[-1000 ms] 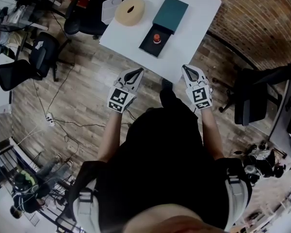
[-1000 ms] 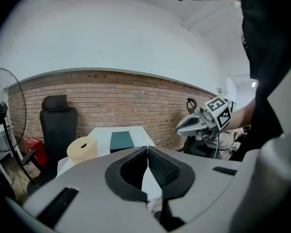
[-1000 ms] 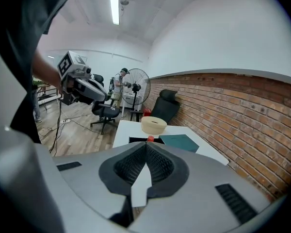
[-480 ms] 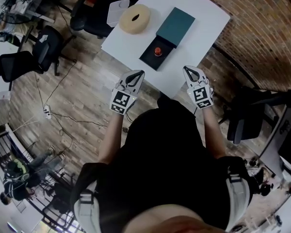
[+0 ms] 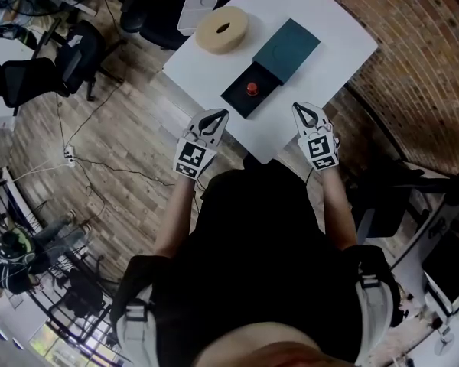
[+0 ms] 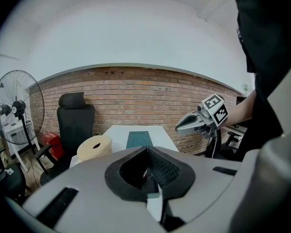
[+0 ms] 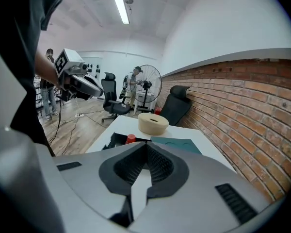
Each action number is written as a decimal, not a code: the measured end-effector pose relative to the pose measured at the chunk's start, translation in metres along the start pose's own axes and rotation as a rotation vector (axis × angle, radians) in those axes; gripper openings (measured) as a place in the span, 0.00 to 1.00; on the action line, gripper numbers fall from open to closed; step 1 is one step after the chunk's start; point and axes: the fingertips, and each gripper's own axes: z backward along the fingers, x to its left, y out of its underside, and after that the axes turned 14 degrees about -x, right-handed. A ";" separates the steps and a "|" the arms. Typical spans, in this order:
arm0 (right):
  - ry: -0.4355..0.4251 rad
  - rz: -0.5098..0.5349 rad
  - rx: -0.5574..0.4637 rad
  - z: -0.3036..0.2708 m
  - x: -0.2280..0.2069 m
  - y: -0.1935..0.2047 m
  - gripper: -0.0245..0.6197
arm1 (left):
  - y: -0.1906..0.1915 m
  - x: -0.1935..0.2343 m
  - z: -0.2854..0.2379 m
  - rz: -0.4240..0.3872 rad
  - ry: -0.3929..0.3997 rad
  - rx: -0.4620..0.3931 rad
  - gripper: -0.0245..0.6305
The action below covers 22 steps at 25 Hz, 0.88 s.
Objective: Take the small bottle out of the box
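Bottle (image 5: pixel 251 89): red cap, upright in box (image 5: pixel 239 100). L gripper (image 5: pixel 216 116), R gripper (image 5: pixel 302 110): jaws together, empty, near table (image 5: pixel 329 21) edge. Best approach: open one first, pinch under cap, lift straight.

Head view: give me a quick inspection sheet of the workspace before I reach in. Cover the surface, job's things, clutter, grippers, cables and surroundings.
Surface: white table, top in full view.
Job's things: open black box near the table's front edge; small red-capped bottle standing inside it; teal lid lying beside the box on its far side.
Clutter: beige foam ring; white tray at the far corner, and I cannot tell whether it is on the table.
Grippers: left gripper and right gripper both shut and empty, at the near edge either side of the box.
Cables: cables and a power strip on the wooden floor; nothing seen on the table.
Surroundings: brick wall, office chairs, standing fan.
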 end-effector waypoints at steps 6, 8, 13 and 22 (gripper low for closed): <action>-0.014 0.002 -0.004 -0.001 -0.004 0.003 0.04 | 0.002 -0.006 -0.008 0.005 0.009 0.012 0.07; -0.014 -0.001 -0.015 -0.001 -0.006 0.003 0.04 | 0.003 -0.007 -0.012 0.003 0.009 0.016 0.07; -0.012 -0.012 -0.014 0.003 -0.014 0.011 0.04 | -0.001 -0.010 -0.022 -0.005 0.000 0.015 0.07; 0.000 -0.004 -0.022 0.005 -0.023 0.006 0.04 | -0.001 -0.014 -0.032 0.008 0.007 0.008 0.07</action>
